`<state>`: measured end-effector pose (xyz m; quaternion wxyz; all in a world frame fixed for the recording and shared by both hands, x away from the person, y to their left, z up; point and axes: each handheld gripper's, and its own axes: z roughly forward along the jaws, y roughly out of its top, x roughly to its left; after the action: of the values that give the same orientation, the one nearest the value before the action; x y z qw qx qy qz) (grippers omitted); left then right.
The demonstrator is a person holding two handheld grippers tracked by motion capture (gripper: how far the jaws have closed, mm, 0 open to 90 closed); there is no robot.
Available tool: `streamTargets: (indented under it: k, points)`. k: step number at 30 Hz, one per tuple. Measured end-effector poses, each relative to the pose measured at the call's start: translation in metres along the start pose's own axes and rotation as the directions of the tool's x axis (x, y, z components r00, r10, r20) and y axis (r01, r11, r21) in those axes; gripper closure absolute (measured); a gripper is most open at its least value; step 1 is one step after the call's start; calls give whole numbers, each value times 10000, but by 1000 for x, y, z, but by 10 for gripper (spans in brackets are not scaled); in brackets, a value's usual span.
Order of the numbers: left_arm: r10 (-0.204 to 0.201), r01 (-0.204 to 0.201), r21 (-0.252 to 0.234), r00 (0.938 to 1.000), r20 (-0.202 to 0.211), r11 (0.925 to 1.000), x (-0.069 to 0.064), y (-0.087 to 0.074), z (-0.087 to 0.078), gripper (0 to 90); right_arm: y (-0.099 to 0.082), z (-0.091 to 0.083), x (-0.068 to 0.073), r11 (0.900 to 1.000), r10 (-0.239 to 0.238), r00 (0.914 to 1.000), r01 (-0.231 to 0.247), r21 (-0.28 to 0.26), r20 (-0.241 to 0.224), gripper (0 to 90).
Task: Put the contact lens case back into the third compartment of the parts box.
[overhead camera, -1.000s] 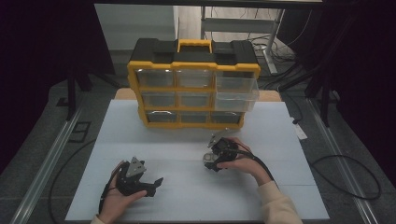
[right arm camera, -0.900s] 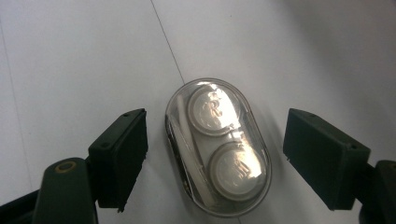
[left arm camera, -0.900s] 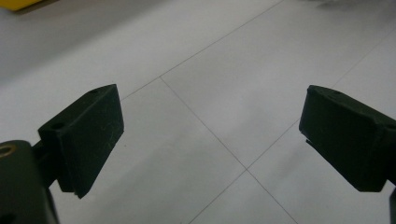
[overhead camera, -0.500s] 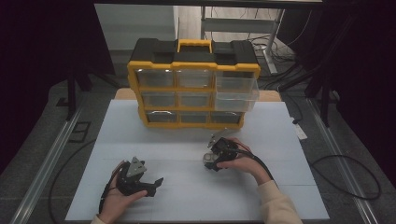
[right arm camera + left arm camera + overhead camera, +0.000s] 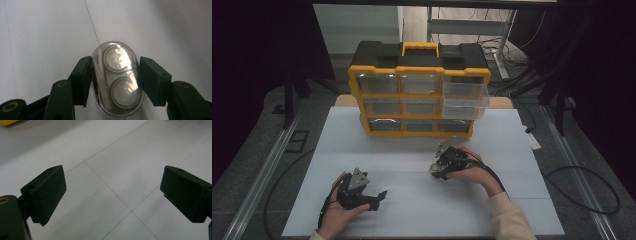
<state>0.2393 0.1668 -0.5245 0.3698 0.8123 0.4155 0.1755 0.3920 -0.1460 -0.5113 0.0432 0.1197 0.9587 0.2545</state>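
left hand-held gripper (image 5: pixel 379 196) low at the near left, jaws spread wide, nothing between them. right hand-held gripper (image 5: pixel 437 169) tilted down and leftward; its jaws have just been closing and now sit against both sides of a clear oval case (image 5: pixel 117 77). both forearms enter from the near edge.

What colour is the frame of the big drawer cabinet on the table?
Yellow, with a black top; the plastic drawer cabinet shows best in the high view.
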Motion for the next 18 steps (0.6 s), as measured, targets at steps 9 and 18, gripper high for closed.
streamTargets:
  k: [9, 18]
  points:
    - [6, -6, -3, 10000, 12, 10000, 0, 0, 1, 72, 0, -2, -1, 9999, -143, 9997, 141, 82, 210, 489]
    - [4, -4, -15, 10000, 17, 10000, 0, 0, 1, 72, 0, -15, 2, 9996, 33, 9984, -17, -285, 562, 490]
